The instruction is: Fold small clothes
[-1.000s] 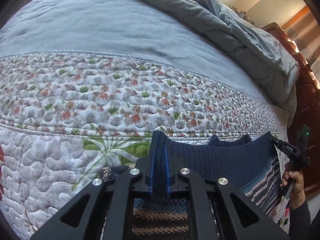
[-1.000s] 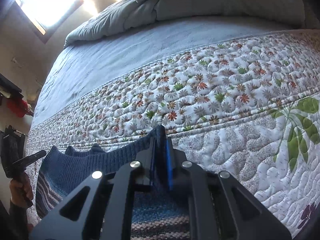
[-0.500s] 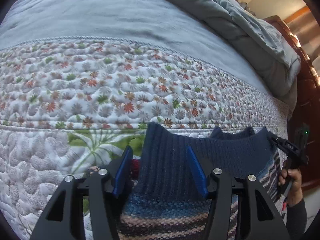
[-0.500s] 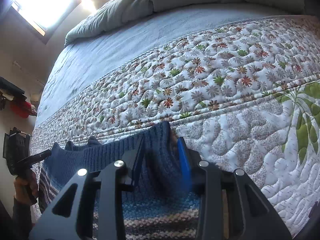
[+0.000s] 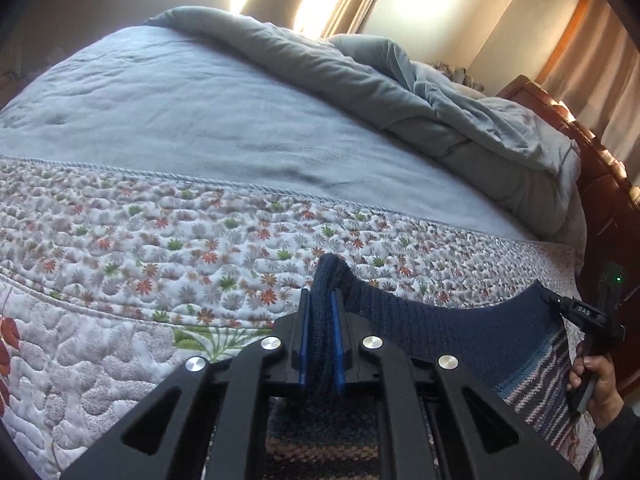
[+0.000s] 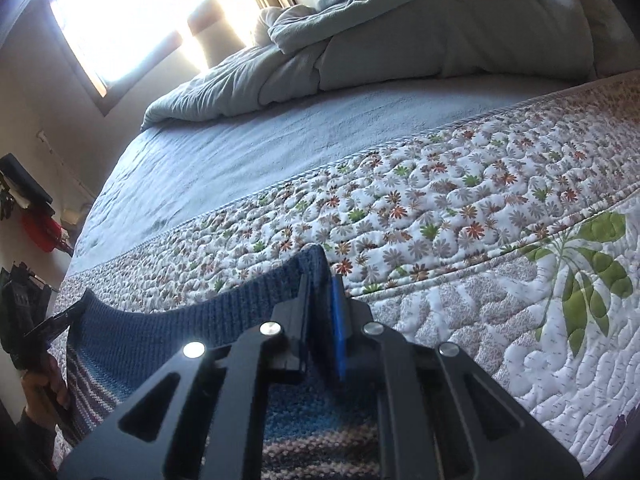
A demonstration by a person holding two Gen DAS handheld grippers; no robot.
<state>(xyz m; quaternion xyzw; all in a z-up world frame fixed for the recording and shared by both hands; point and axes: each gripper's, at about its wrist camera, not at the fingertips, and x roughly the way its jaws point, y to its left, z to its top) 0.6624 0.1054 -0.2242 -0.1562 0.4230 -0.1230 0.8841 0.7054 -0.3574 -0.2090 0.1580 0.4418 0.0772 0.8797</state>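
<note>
knit sweater [image 5: 440,332] pinched between both grippers, taut

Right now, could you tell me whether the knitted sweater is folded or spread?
Spread: the knitted sweater hangs stretched between the left gripper and right gripper.

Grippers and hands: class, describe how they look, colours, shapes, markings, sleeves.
Each gripper, left gripper and right gripper, has matte black angular linkage arms with triangular cut-outs, round silver bolts and blue finger pads. The right hand wears a dark sleeve.
</note>
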